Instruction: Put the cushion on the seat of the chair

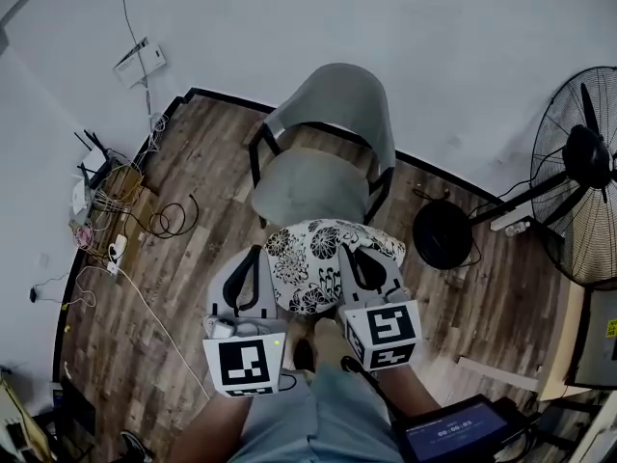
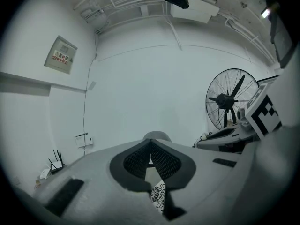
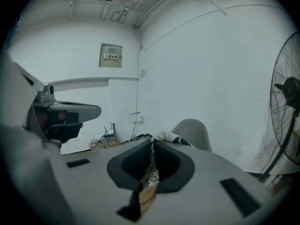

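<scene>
A white cushion with black flowers hangs above the wood floor, just in front of a grey chair. Its bare seat lies beyond the cushion and its curved back stands towards the wall. My left gripper is shut on the cushion's left edge, my right gripper on its right part. In the left gripper view the jaws meet, with patterned fabric below them. The right gripper view has the jaws pinching a fold of cushion, the chair ahead.
A large black standing fan is at the right, with a round black base on the floor beside the chair. Tangled cables and a router lie by the left wall. A screen sits at bottom right, near the person's legs.
</scene>
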`<state>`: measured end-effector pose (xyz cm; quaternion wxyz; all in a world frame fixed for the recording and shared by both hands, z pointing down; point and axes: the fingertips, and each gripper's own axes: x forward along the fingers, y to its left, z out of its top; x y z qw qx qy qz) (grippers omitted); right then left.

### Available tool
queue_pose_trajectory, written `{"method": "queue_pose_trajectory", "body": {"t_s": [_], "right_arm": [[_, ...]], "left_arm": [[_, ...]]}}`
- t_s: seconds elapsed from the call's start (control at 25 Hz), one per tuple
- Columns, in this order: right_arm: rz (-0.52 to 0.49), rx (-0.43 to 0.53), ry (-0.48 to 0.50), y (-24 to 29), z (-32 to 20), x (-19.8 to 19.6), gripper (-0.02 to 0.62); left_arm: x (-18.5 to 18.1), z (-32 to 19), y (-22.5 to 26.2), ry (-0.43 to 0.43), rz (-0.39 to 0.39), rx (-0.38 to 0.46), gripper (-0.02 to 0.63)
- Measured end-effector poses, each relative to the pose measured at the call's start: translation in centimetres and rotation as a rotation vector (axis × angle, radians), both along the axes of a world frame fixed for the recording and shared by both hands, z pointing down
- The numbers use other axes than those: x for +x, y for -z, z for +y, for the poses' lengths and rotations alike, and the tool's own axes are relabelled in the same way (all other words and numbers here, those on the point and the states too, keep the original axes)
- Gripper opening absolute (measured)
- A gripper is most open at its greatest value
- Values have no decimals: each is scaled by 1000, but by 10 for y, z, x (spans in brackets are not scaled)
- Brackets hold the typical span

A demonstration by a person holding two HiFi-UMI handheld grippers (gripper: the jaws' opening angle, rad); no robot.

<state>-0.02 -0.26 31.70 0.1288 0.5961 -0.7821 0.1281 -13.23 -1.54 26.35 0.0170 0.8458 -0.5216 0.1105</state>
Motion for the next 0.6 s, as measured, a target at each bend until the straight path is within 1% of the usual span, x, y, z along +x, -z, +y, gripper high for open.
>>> {"method": "queue_pose_trajectory", "body": {"t_s": [0.12,0.24,0.36,0.6], "right_arm": [[-12,-20,5,-9,-29,15,17],[-23,-31,18,-12,-62,31,17],[-33,-26,42,-10,-93,41,17],[-44,28,93,12,-147,50,17]], "left_arm": [[18,-31,-7,6,-3,-23,3],[35,-63,-8,11,-20,-15,3],[50,-91,-4,30,-20,-19,3],[63,-131,26,60,-27,64,3]]}}
